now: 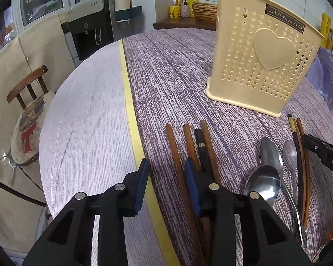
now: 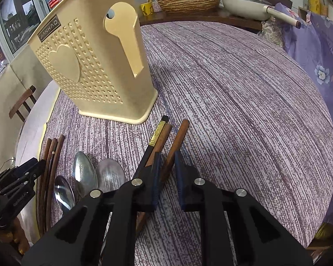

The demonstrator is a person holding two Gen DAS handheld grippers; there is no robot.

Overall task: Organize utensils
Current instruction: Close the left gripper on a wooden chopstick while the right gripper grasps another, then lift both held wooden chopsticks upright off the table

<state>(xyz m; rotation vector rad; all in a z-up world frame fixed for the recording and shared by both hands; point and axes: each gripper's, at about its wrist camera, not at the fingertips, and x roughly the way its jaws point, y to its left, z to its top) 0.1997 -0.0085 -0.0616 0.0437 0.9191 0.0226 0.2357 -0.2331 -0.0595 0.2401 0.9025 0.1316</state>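
Note:
A cream perforated utensil holder (image 1: 264, 66) with a heart stands upright on the purple tablecloth; it also shows in the right wrist view (image 2: 93, 62). My left gripper (image 1: 167, 170) is open, its fingers straddling one brown chopstick (image 1: 177, 161) of a group lying flat. Three metal spoons (image 1: 270, 153) lie to the right. My right gripper (image 2: 167, 166) is open around a brown chopstick (image 2: 177, 137), beside a black gold-banded chopstick (image 2: 155, 139). The spoons (image 2: 84, 175) lie left of it.
A wooden chair (image 1: 28, 86) with a cushion stands left of the round table. A yellow tape strip (image 1: 131, 110) crosses the tablecloth. A woven basket (image 2: 188, 0), a pan (image 2: 244, 6) and bottles sit on a far shelf. Floral fabric (image 2: 322, 66) lies at the right.

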